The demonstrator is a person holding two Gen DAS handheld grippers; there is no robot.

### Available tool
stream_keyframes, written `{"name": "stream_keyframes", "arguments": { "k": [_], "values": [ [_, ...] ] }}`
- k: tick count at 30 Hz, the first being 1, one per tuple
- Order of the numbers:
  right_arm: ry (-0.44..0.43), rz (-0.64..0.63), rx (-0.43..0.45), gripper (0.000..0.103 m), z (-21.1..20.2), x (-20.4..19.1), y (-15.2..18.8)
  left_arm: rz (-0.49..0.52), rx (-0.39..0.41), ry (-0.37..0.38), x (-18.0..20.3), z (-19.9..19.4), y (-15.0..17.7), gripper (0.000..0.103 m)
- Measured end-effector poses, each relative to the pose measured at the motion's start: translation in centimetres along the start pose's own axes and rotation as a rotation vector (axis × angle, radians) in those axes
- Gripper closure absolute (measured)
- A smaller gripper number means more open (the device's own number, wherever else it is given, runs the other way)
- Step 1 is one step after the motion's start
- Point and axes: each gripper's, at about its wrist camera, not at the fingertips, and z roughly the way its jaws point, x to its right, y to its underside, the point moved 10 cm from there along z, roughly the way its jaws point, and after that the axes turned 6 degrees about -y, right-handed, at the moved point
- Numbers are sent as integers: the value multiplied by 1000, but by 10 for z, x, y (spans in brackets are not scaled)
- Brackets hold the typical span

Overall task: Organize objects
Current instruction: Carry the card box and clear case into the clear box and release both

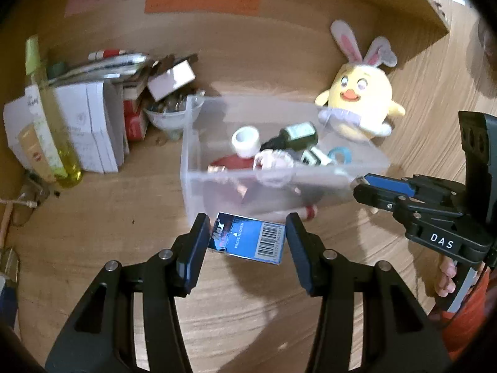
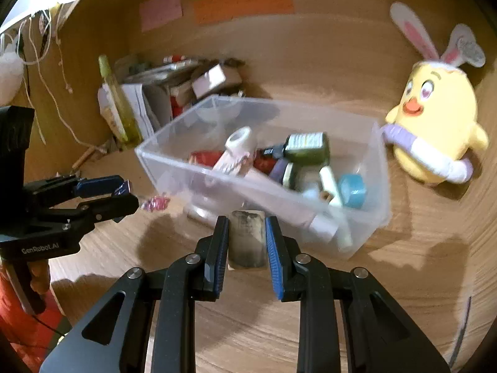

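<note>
Left gripper [image 1: 248,242]: clamps blue carton [image 1: 248,241] | right gripper [image 2: 247,242]: pinches grey block [image 2: 247,239] | risk: either slipping short of clear bin [image 2: 380,168], frame centre.

We can read a few printed words. On the small glossy blue cardboard box [image 1: 248,242] we see "Max" in slanted white letters, the line "PRESS TO OPEN" beside a small white triangle, and a white barcode panel whose digits are too small to read. The black plastic body of the right gripper [image 1: 362,183] carries the white letters "DAS". The black plastic body of the left gripper [image 2: 125,192] reads "GenRobot.AI". Writing on the orange paper sheet [image 2: 243,1] pinned to the wooden wall is blurred and unreadable.
</note>
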Motion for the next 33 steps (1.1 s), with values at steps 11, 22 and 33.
{"name": "stream_keyframes", "arguments": {
  "k": [11, 22, 33],
  "values": [
    [27, 30, 88, 81, -13, 17, -37, 12, 71, 11, 8, -2, -44, 53],
    [97, 51, 96, 81, -8, 46, -61, 11, 88, 24, 5, 12, -78, 53],
    [140, 68, 43, 81, 20, 70, -67, 27, 25, 10, 11, 53, -83, 53]
  ]
}}
